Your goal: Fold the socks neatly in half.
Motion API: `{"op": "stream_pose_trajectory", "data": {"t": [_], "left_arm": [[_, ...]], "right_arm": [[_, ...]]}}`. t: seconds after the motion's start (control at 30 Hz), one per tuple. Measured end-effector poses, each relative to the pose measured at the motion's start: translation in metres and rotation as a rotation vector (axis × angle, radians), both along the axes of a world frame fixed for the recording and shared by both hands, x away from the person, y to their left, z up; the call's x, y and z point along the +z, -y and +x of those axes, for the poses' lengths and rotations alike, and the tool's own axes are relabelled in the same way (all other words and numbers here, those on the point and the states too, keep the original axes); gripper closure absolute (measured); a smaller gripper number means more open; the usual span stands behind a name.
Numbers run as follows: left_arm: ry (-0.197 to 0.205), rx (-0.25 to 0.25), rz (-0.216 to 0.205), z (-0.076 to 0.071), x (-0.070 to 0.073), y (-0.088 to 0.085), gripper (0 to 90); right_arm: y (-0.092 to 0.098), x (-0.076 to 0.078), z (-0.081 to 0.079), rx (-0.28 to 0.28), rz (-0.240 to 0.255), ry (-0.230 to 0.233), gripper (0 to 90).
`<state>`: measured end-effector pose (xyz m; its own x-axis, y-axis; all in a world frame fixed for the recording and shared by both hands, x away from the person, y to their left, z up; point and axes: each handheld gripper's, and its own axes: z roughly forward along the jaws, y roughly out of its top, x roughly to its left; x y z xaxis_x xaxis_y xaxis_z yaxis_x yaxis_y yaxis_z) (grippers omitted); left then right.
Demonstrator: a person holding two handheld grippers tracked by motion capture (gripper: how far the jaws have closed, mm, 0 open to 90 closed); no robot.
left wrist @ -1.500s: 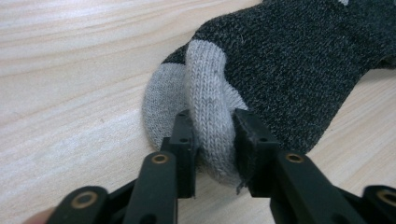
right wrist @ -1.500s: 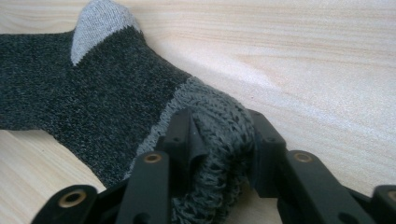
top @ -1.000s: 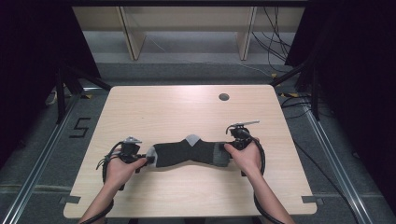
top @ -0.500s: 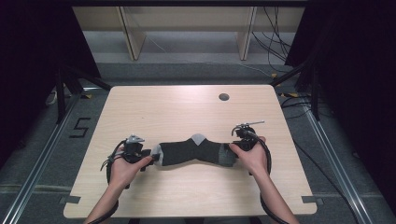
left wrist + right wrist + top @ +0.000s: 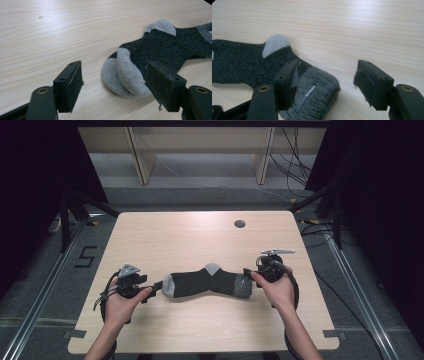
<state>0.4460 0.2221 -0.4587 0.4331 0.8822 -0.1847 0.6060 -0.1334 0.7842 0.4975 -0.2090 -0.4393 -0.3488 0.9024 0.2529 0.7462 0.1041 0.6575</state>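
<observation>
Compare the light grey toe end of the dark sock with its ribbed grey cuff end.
The light grey toe end is rounded, smooth-knit and pale; the ribbed grey cuff end is squarer, darker grey and carries printed lettering. The toe lies by the left gripper, the cuff by the right gripper. Both rest flat on the wooden table, unheld.

A light wooden table [image 5: 200, 240] carries what looks like two stacked socks [image 5: 207, 281].

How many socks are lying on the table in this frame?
2, stacked as a pair: the dark grey socks lie mid-table between the open grippers; the left gripper view shows two toe caps overlapping. More underneath can't be ruled out.
</observation>
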Motion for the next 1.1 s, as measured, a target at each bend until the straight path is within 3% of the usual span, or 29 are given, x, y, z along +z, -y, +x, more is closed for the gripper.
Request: {"op": "stream_pose_trajectory", "data": {"t": [0.03, 0.07, 0.1, 0.13, 0.27, 0.3, 0.4, 0.43, 0.47, 0.53, 0.57, 0.67, 0.73, 0.8, 0.83, 0.87, 0.9, 0.97, 1.03, 1.07, 1.1], "left_arm": [[0.004, 0.014, -0.023, -0.001, 0.000, 0.001, 29.4], [0.012, 0.008, -0.027, -0.002, -0.001, -0.001, 29.6], [0.005, 0.015, -0.031, -0.002, 0.000, -0.001, 29.7], [0.011, 0.016, -0.038, -0.002, -0.001, -0.001, 30.0], [0.006, 0.016, -0.064, -0.002, -0.002, -0.003, 32.5], [0.005, 0.012, -0.064, -0.002, -0.003, -0.003, 33.0], [-0.004, 0.010, -0.082, 0.001, -0.005, -0.001, 37.0], [-0.017, 0.007, -0.080, 0.002, -0.005, 0.000, 38.6], [-0.025, 0.007, -0.086, 0.005, -0.006, 0.003, 39.6], [-0.050, 0.026, -0.098, 0.010, -0.007, 0.007, 42.0], [-0.060, 0.034, -0.108, 0.012, -0.006, 0.010, 42.7], [-0.071, 0.026, -0.127, 0.019, -0.005, 0.019, 43.2], [-0.101, 0.027, -0.090, 0.023, -0.005, 0.024, 43.5], [-0.113, 0.022, -0.096, 0.027, -0.005, 0.026, 43.8], [-0.129, 0.009, -0.092, 0.028, -0.006, 0.025, 44.2], [-0.157, 0.017, -0.088, 0.030, -0.010, 0.024, 45.3], [-0.157, 0.017, -0.088, 0.030, -0.010, 0.024, 46.1], [-0.181, 0.029, -0.072, 0.032, -0.015, 0.022, 47.1], [-0.206, 0.051, -0.092, 0.033, -0.020, 0.018, 50.2], [-0.212, 0.059, -0.096, 0.033, -0.022, 0.017, 51.3], [-0.224, 0.064, -0.089, 0.034, -0.024, 0.016, 52.5]], "right_arm": [[0.002, -0.002, 0.000, 0.008, -0.016, 0.017, 37.6], [0.001, -0.002, -0.002, -0.014, 0.009, 0.009, 38.1], [0.004, -0.002, -0.002, -0.002, -0.016, 0.011, 38.4], [0.004, 0.000, -0.004, -0.005, -0.013, -0.008, 38.9], [0.007, 0.001, -0.007, -0.005, -0.028, -0.010, 41.4], [0.008, -0.001, -0.006, 0.013, -0.037, 0.011, 42.2], [0.004, -0.001, -0.010, -0.008, -0.010, -0.042, 47.9], [0.007, -0.003, -0.009, 0.018, -0.034, -0.020, 48.4], [0.007, -0.004, -0.009, 0.015, -0.043, -0.028, 49.4], [0.004, -0.003, -0.013, -0.039, -0.013, -0.076, 50.8], [0.009, -0.007, -0.011, 0.008, -0.056, -0.020, 50.8], [0.008, -0.006, -0.012, -0.008, -0.059, -0.046, 50.8], [0.009, -0.007, -0.013, 0.004, -0.043, -0.036, 50.8], [0.007, -0.006, -0.016, 0.001, -0.023, -0.025, 51.3], [0.006, -0.004, -0.017, -0.009, -0.026, -0.040, 52.0], [0.006, -0.003, -0.018, -0.004, -0.038, -0.037, 57.4], [0.007, -0.003, -0.018, 0.011, -0.087, -0.015, 62.9], [0.008, -0.003, -0.017, 0.019, -0.088, -0.037, 66.5], [0.006, -0.001, -0.017, 0.000, -0.088, -0.060, 73.2], [0.006, -0.002, -0.016, 0.023, -0.085, -0.034, 75.6], [0.007, -0.001, -0.015, 0.037, -0.114, -0.022, 77.5]]}}
